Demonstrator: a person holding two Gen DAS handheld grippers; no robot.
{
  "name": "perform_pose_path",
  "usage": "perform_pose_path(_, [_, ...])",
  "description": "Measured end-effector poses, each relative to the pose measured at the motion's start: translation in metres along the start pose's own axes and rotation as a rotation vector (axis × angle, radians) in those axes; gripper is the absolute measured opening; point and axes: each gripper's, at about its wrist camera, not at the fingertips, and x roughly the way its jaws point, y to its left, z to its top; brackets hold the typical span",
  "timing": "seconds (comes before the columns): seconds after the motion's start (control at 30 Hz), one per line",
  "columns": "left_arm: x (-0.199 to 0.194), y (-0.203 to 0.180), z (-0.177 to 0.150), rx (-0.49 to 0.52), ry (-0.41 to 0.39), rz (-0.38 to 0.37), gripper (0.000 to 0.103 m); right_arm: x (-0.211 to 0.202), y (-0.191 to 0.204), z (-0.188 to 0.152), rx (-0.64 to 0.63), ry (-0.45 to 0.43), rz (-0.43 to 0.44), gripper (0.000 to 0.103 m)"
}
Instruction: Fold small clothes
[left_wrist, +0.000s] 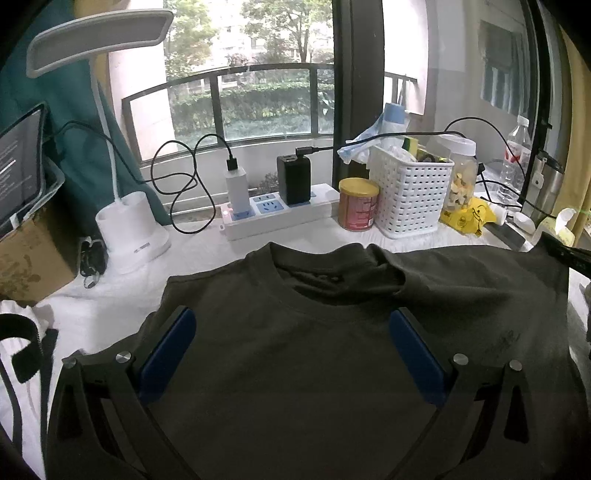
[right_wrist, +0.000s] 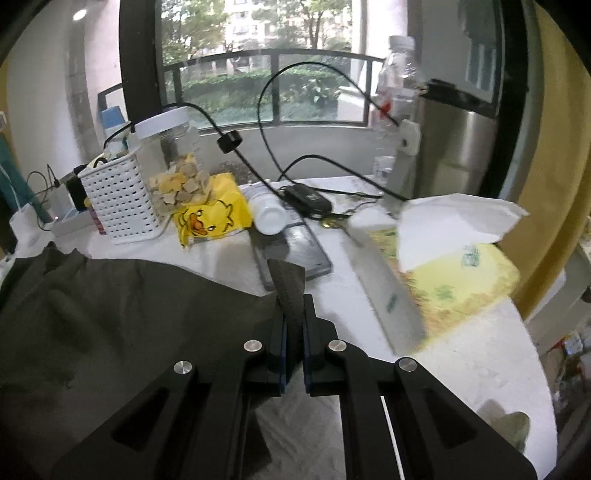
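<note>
A dark olive T-shirt (left_wrist: 295, 350) lies on the white-covered table, neck hole toward the window, its right sleeve folded in over the shoulder. My left gripper (left_wrist: 291, 325) is open and empty, its blue pads spread wide just above the chest of the shirt. My right gripper (right_wrist: 293, 314) is shut on a corner of the T-shirt (right_wrist: 290, 288) at its right edge, with the fabric tip sticking up between the jaws. The rest of the shirt (right_wrist: 110, 314) spreads to the left in the right wrist view.
Along the far edge stand a white desk lamp (left_wrist: 129, 232), a power strip (left_wrist: 277, 214) with chargers and cables, a can (left_wrist: 358, 205), a white basket (left_wrist: 410, 192), a jar (right_wrist: 173, 162) and a yellow bag (right_wrist: 210, 218). A tissue pack (right_wrist: 454, 258), notebook (right_wrist: 295, 251), steel flask (right_wrist: 454, 140) lie right.
</note>
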Motion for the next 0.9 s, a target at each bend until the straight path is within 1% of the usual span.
perform_pose_path(0.17, [-0.011, 0.008, -0.004, -0.01, -0.011, -0.006, 0.102, -0.016, 0.002, -0.001, 0.015, -0.018, -0.026, 0.007])
perform_pose_path(0.37, [-0.025, 0.03, -0.011, -0.047, -0.03, -0.008, 0.102, -0.043, 0.027, 0.012, -0.015, -0.068, -0.026, 0.007])
perform_pose_path(0.53, [-0.036, 0.05, -0.019, -0.056, -0.043, -0.003, 0.102, -0.055, 0.062, 0.016, -0.059, -0.086, -0.003, 0.007])
perform_pose_path(0.63, [-0.042, 0.064, -0.026, -0.068, -0.046, 0.003, 0.102, -0.059, 0.092, 0.016, -0.094, -0.086, 0.03, 0.007])
perform_pose_path(0.9, [-0.055, 0.096, -0.049, -0.096, -0.061, -0.001, 0.102, -0.051, 0.159, 0.011, -0.165, -0.052, 0.081, 0.007])
